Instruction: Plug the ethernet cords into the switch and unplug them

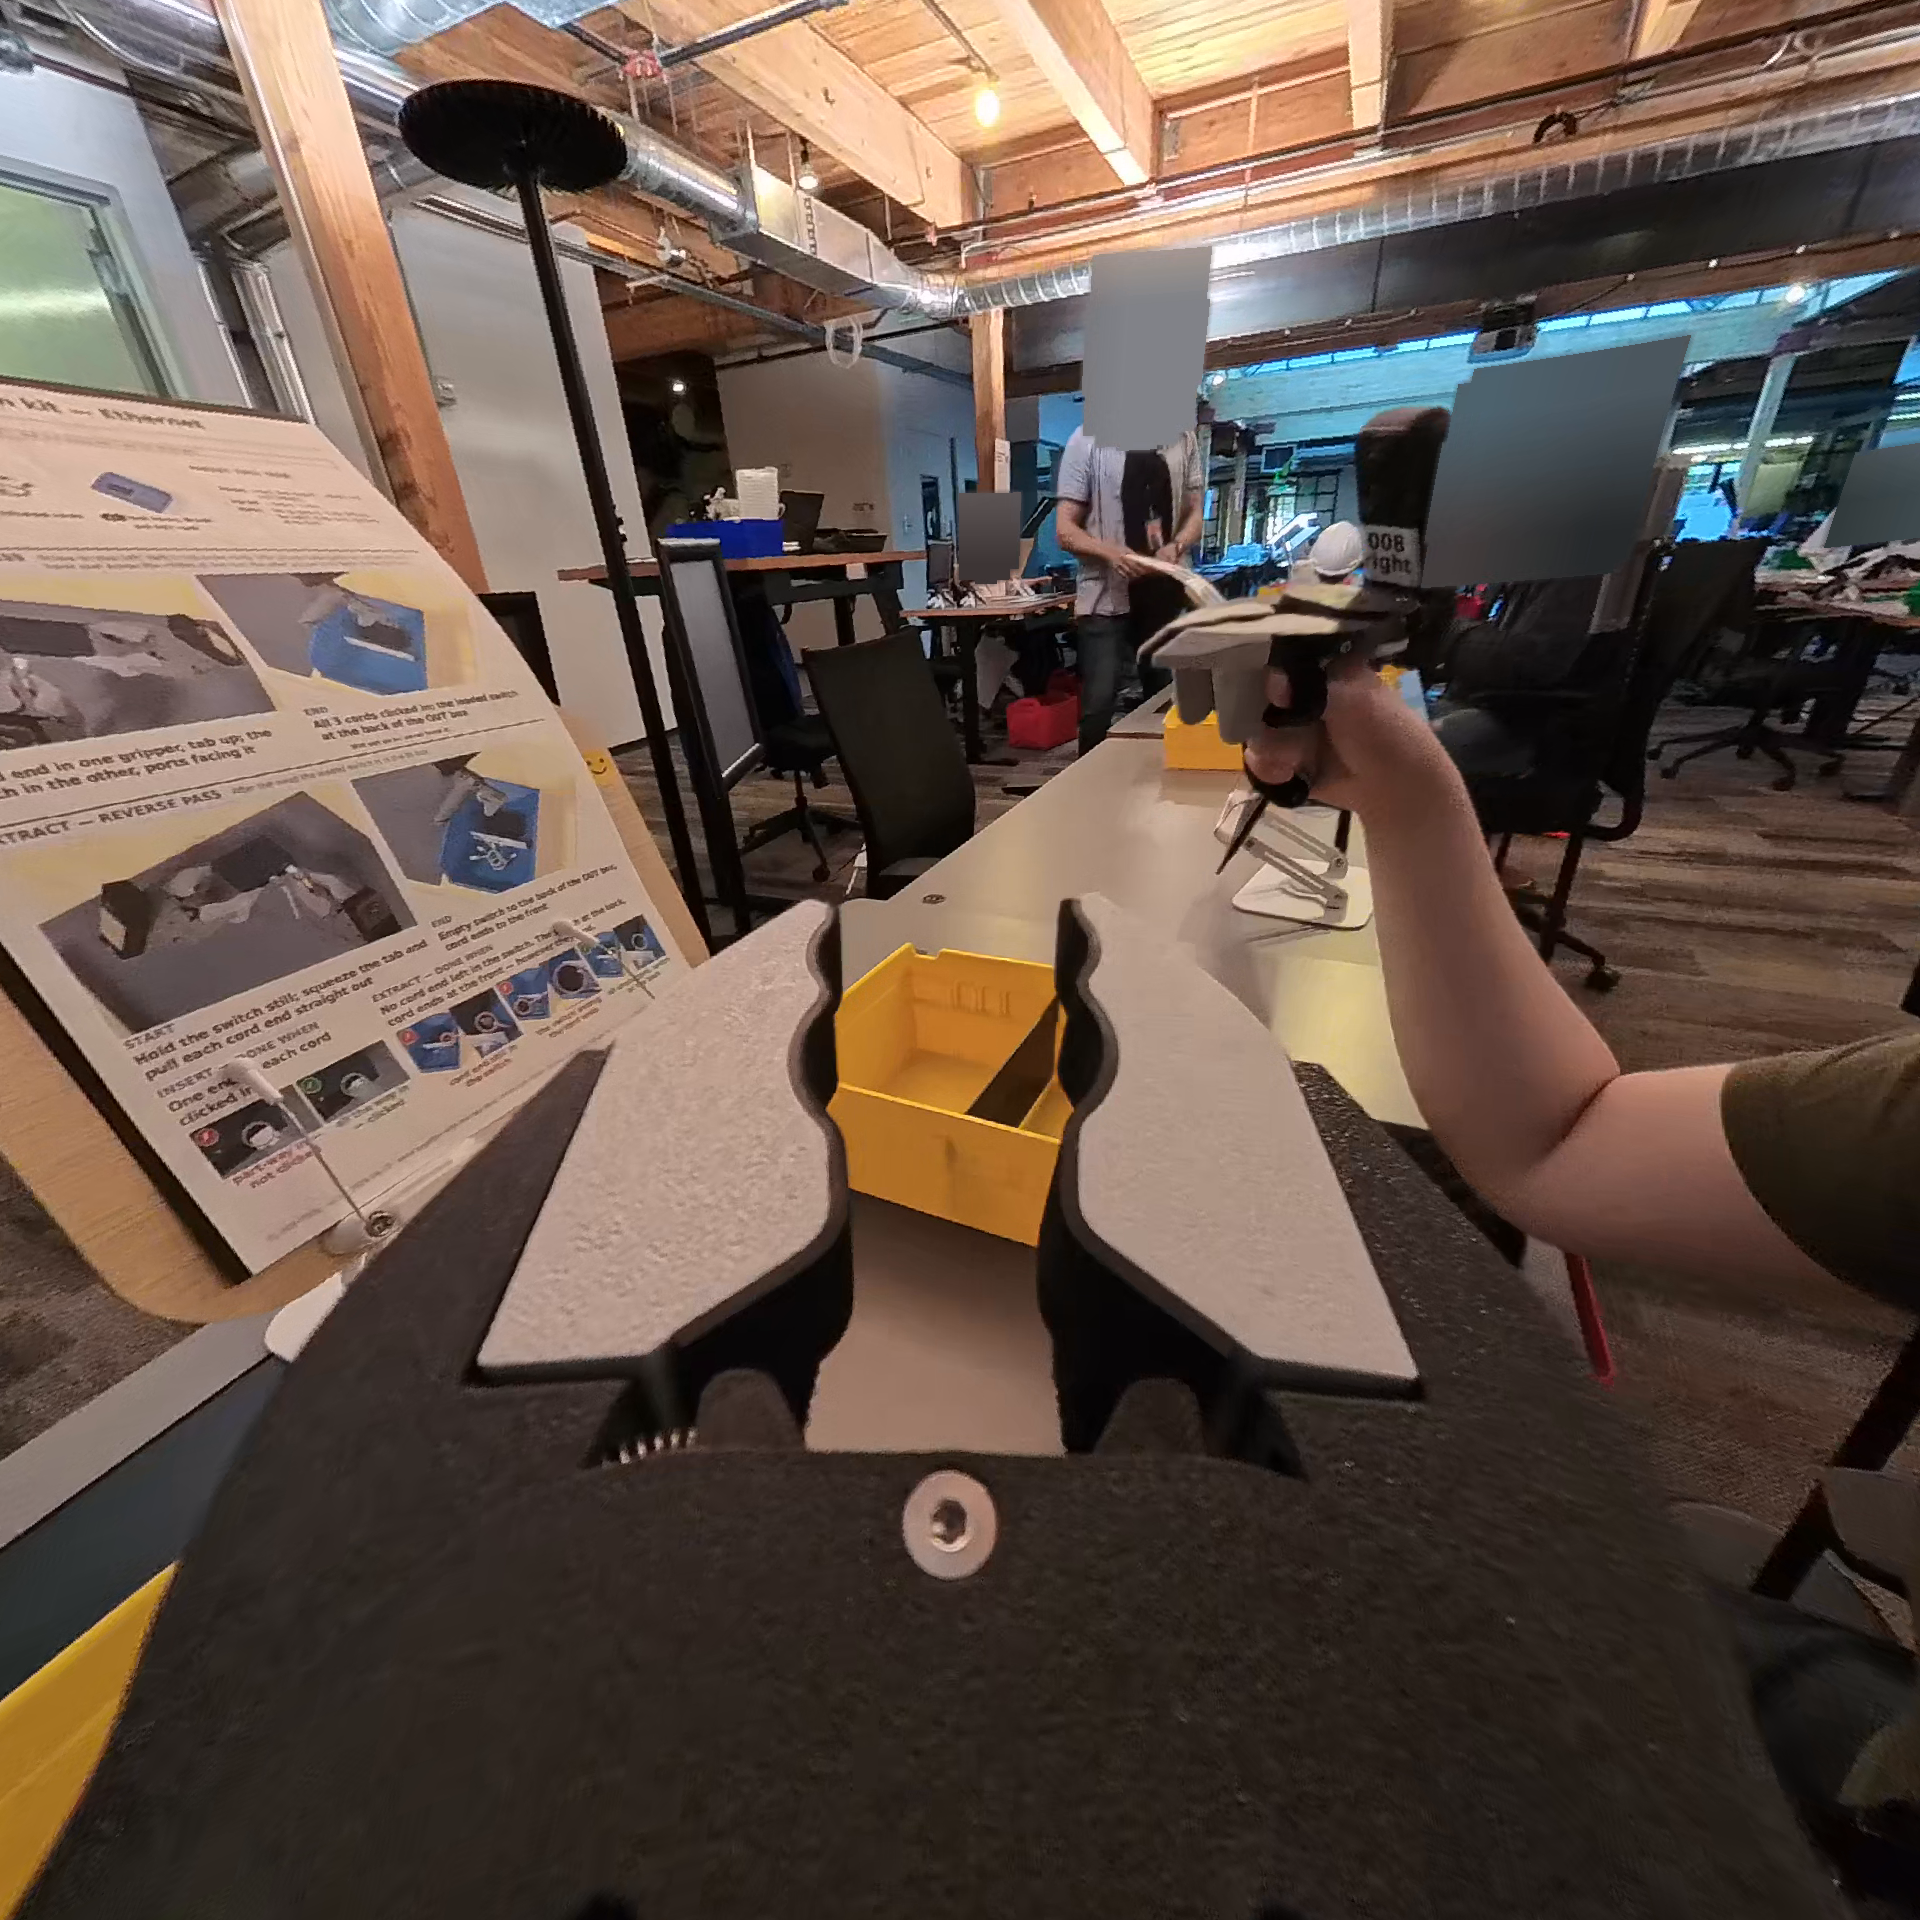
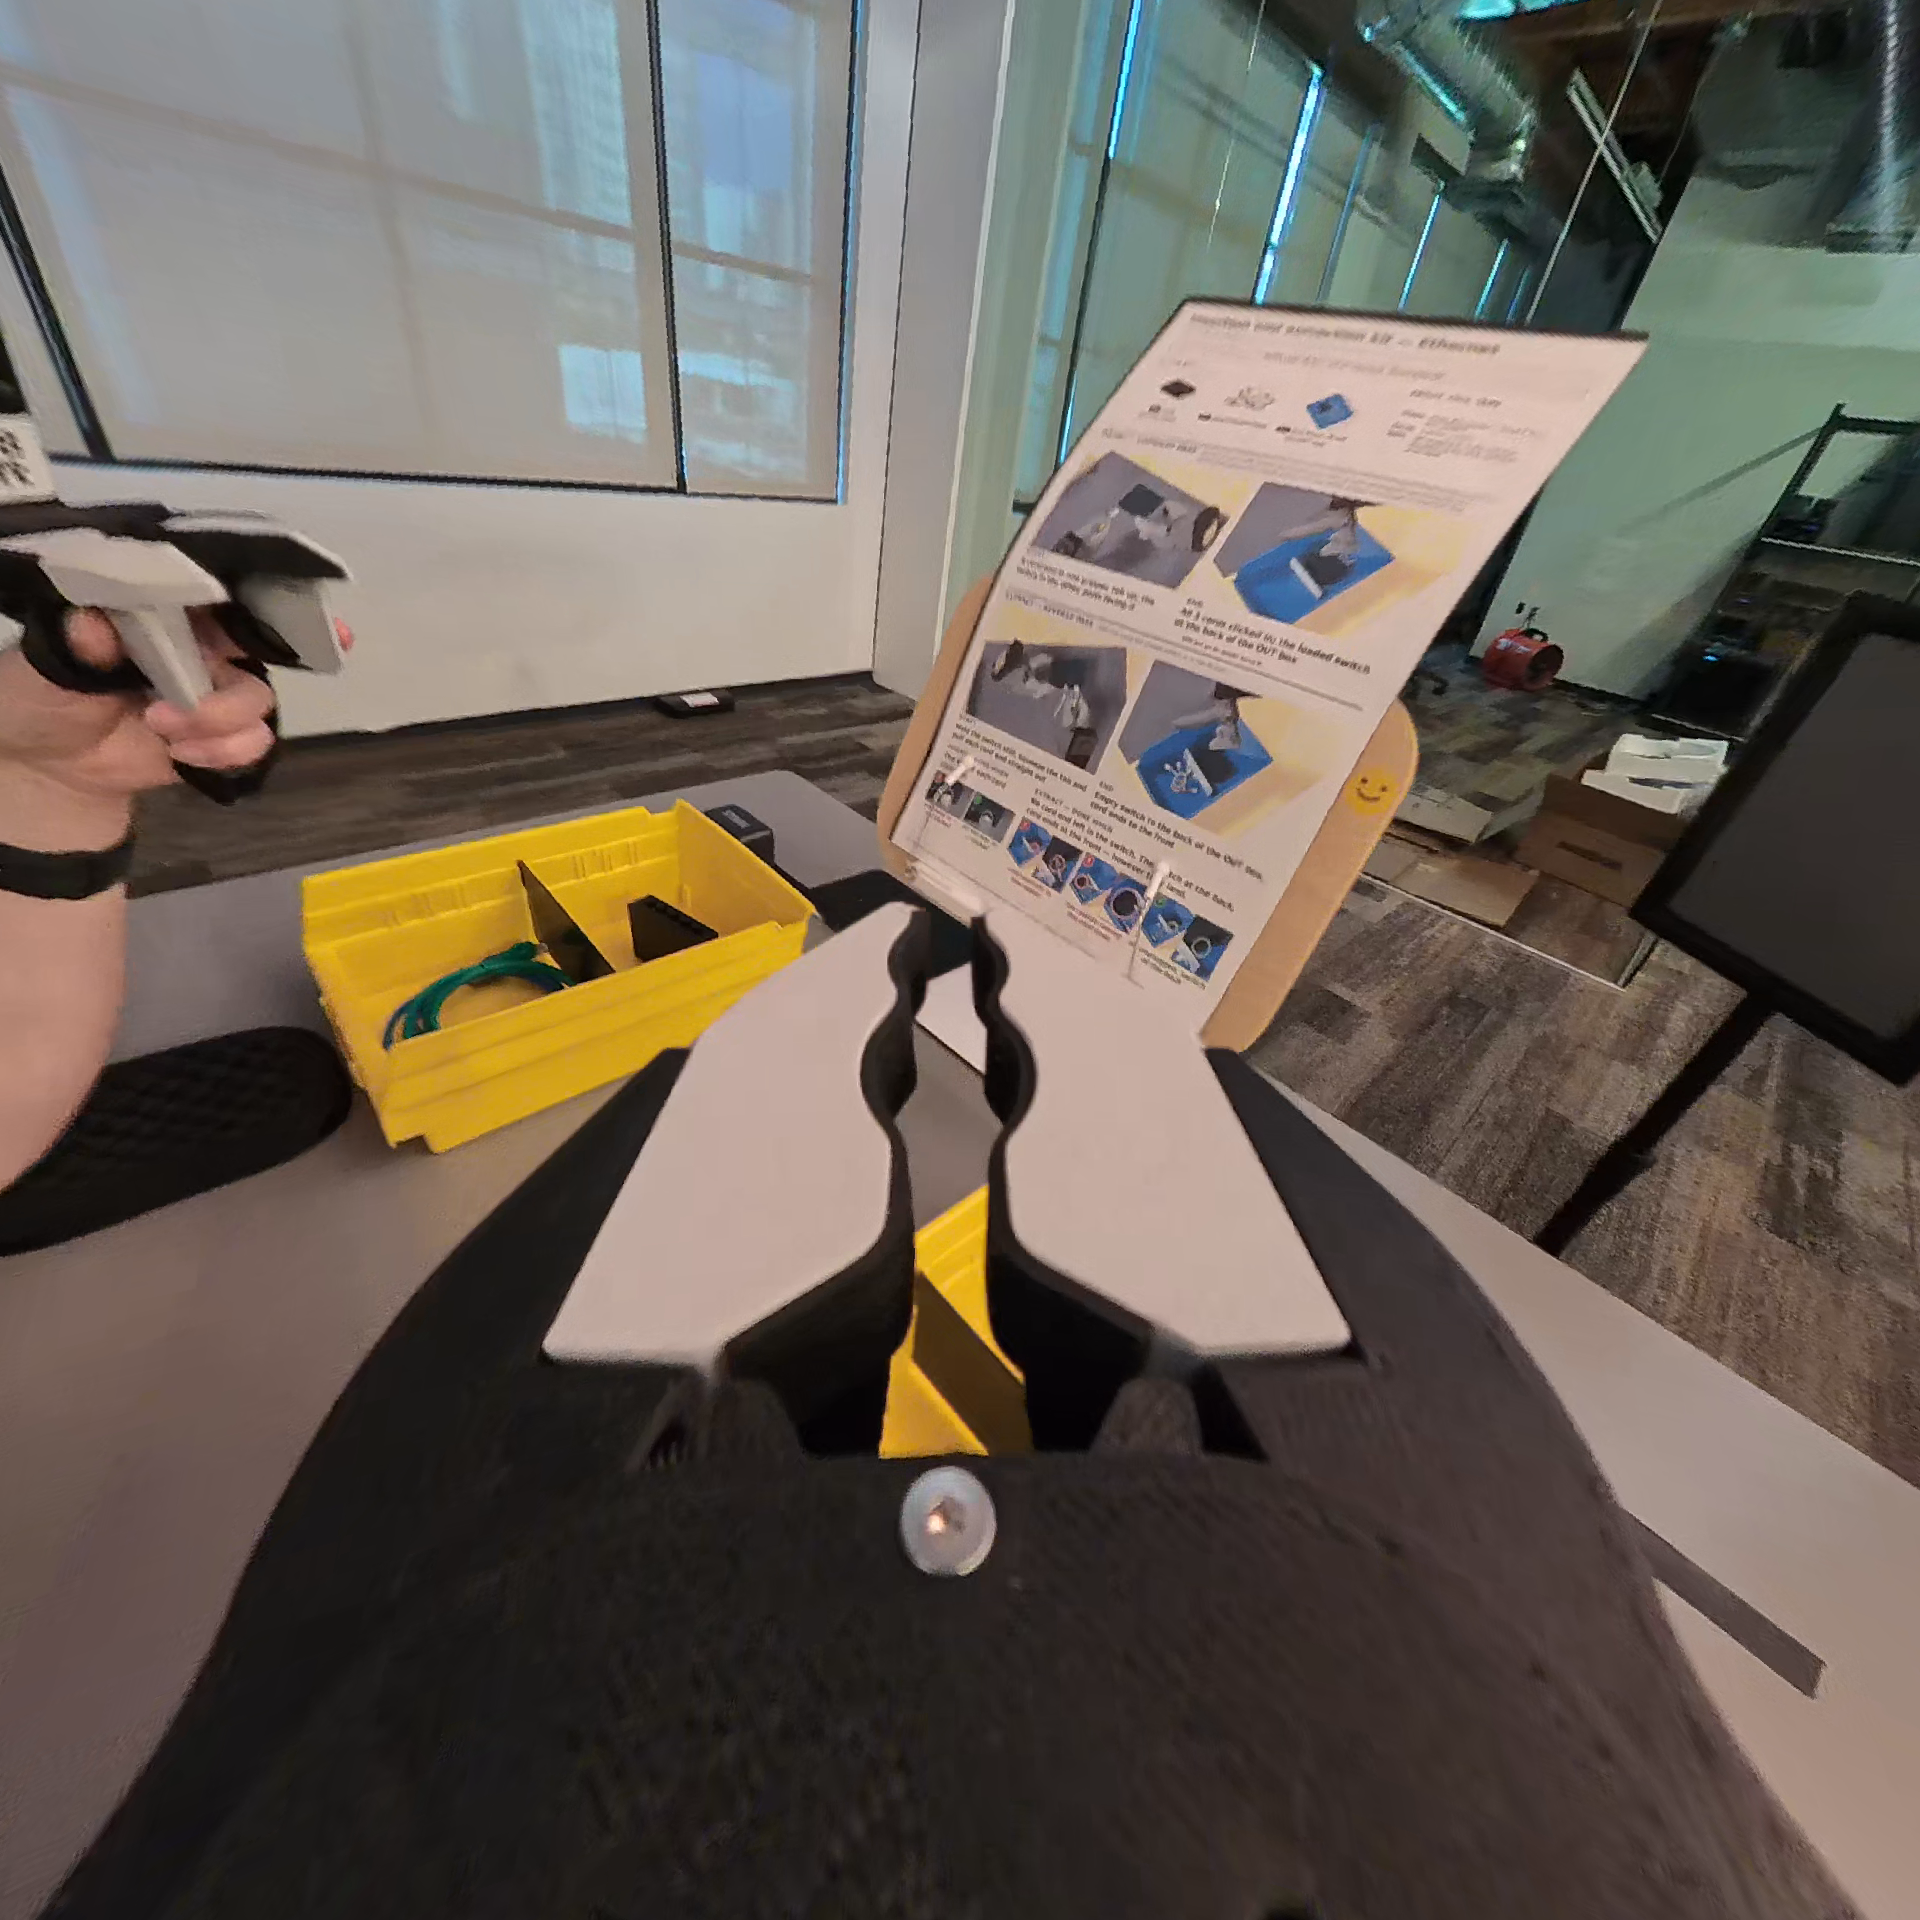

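In the right wrist view a yellow bin (image 2: 551, 1039) on the grey table (image 2: 260, 1351) holds coiled green ethernet cords (image 2: 468, 987) in front of a black divider and the black switch (image 2: 665, 925) behind it. My right gripper (image 2: 948, 925) is held above the table, its jaws a narrow gap apart and empty. A second yellow bin (image 2: 935, 1351) shows beneath it. My left gripper (image 1: 945, 935) is open wide and empty, raised and aimed at that bin (image 1: 945, 1081), which looks empty apart from its divider. Each gripper also shows in the other's view, hand-held in the air: right (image 1: 1216, 707), left (image 2: 249, 655).
An instruction sheet on a wooden stand (image 2: 1195, 675) rises at the table's far side, and shows in the left wrist view (image 1: 260, 810). A black mat (image 2: 156, 1122) lies left of the bin. A floor lamp (image 1: 520, 135), office chairs (image 1: 894, 748) and a standing person (image 1: 1122, 582) are beyond. The gap from one gripper's tips to the other's is roughly 30 cm.
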Motion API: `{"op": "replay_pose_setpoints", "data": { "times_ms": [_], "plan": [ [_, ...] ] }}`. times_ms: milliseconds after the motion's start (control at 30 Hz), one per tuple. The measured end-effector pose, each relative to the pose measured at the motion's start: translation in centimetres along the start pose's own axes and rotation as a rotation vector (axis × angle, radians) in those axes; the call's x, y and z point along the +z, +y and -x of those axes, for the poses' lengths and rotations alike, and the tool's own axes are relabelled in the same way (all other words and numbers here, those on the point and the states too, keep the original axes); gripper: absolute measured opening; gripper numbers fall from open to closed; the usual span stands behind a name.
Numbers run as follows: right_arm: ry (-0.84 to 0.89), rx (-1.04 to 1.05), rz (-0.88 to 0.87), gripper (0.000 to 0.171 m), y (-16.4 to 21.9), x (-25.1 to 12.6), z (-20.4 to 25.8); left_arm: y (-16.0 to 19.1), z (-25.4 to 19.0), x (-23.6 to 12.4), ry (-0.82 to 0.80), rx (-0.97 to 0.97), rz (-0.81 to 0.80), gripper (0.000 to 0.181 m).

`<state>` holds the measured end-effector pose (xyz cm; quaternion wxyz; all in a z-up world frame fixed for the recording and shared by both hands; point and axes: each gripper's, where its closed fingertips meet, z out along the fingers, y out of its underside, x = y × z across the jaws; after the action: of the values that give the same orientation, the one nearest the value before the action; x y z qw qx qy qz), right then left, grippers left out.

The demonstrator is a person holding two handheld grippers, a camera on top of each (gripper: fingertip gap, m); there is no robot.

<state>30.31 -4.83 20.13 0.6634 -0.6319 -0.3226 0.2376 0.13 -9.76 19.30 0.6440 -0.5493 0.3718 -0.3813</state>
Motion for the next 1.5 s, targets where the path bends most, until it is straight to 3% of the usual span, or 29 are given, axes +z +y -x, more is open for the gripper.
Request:
{"op": "replay_pose_setpoints", "data": {
  "times_ms": [200,633,1233,1500],
  "plan": [
    [0.037,-0.005,0.082,0.010,3.6,2.2,-1.5,1.3,2.1,0.6,-0.074,-0.010,0.040,0.039],
    [0.006,-0.002,0.201,0.014,6.7,4.8,-1.3,2.2,1.8,1.5,-0.070,-0.005,0.072,0.039],
    [0.025,0.039,0.204,0.027,8.3,5.7,-3.1,1.9,1.3,1.3,-0.050,-0.003,0.068,0.039],
    [0.112,-0.073,0.274,0.031,10.2,5.6,-5.2,2.3,1.7,1.5,-0.049,-0.021,0.077,0.039]
  ]
}}
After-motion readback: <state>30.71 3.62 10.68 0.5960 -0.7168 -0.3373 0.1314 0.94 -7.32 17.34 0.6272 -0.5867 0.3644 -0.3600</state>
